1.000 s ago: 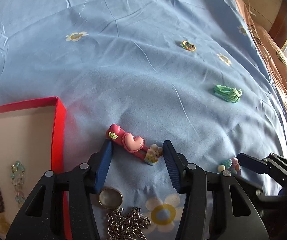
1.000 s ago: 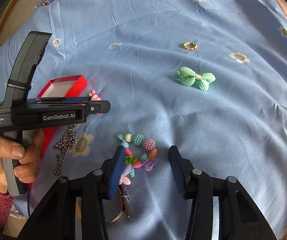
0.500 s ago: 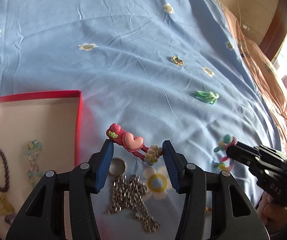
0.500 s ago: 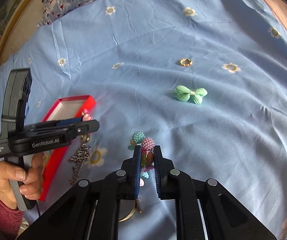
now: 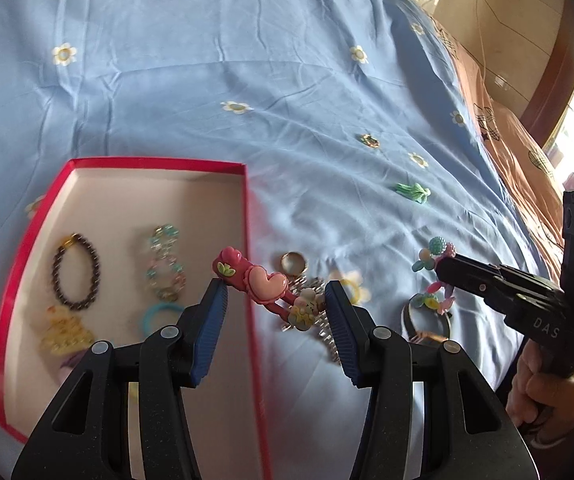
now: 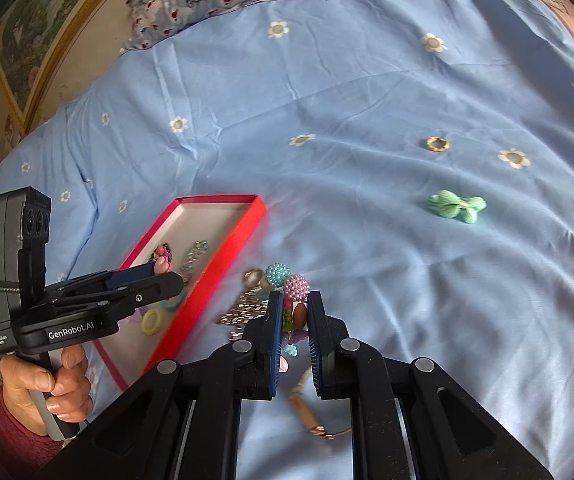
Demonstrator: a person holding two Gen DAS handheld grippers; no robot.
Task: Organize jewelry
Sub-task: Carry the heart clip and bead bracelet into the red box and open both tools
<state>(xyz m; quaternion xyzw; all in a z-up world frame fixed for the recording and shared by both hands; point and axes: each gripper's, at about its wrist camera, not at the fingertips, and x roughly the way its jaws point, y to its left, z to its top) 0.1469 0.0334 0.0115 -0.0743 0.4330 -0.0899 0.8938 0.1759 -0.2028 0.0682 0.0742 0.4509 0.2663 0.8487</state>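
While the red box (image 5: 245, 216) sat open on the blue flowered sheet (image 5: 207, 80), the left gripper (image 5: 275, 312) hung over its right wall, fingers spread fairly wide with a pink heart hair clip (image 5: 265, 286) spanning the gap between them, 1 end against each pad. Inside the box lay a dark bead bracelet (image 5: 75, 274), a pale green bracelet (image 5: 164, 262), a yellow piece (image 5: 63, 330) and a blue ring (image 5: 158, 316). Just right of the box, on the sheet, were a gold ring (image 5: 294, 262) and a silver chain (image 6: 243, 312). Further right of the box, the right gripper (image 6: 292, 318) had its fingers drawn narrow, clamped on a colourful bead bracelet (image 6: 287, 280) whose 2 biggest beads stuck out past the tips. Well beyond the box lay a green bow (image 6: 457, 206) and a small beaded ring (image 6: 436, 144).
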